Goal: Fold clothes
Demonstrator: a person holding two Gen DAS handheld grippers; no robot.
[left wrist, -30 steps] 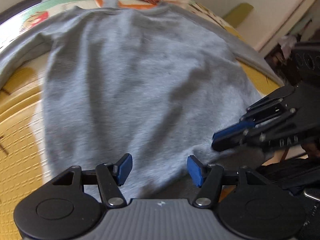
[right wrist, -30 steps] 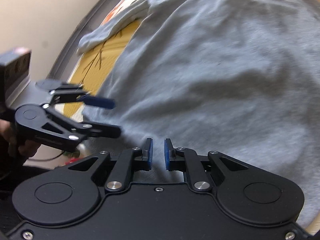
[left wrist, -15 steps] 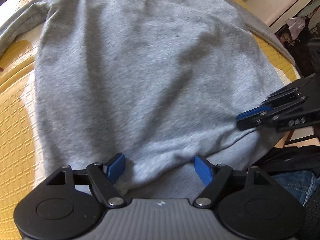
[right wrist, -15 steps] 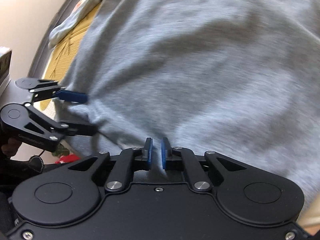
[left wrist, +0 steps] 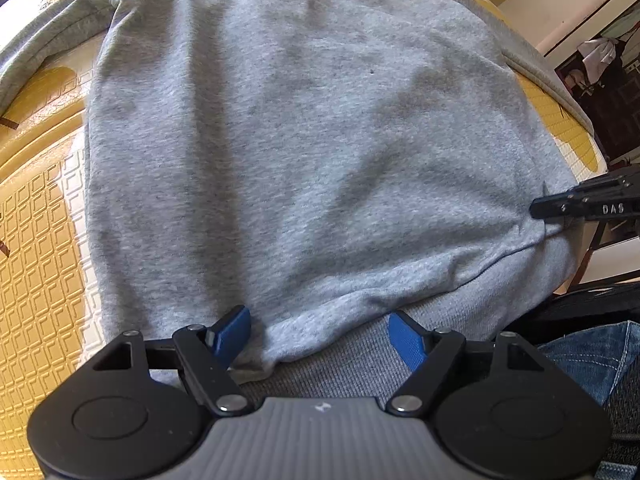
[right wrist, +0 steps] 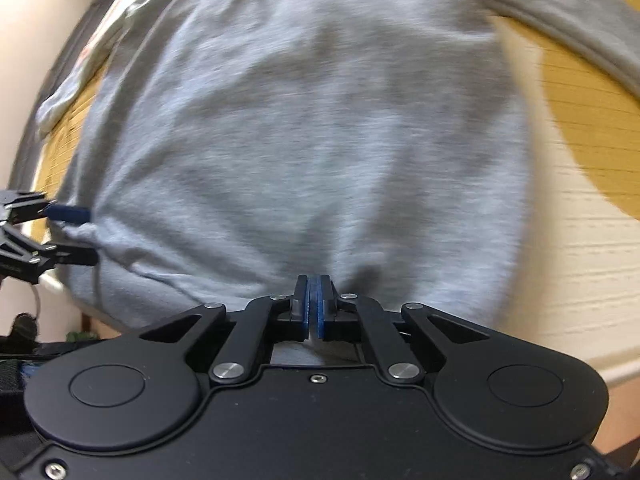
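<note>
One grey sweatshirt (left wrist: 304, 152) is laid flat on a yellow patterned mat (left wrist: 40, 264), its hem at the near edge and its two sleeves spread to the left and right. Two grippers are seen at that hem. The left gripper (left wrist: 320, 336) is held wide open, its blue pads (left wrist: 404, 340) set on either side of a raised fold of hem. The right gripper (right wrist: 314, 304) is pressed nearly closed, with hem fabric pinched between its pads, though this view is blurred. Blue denim (left wrist: 592, 360) is seen at the near right, beside the left gripper.
</note>
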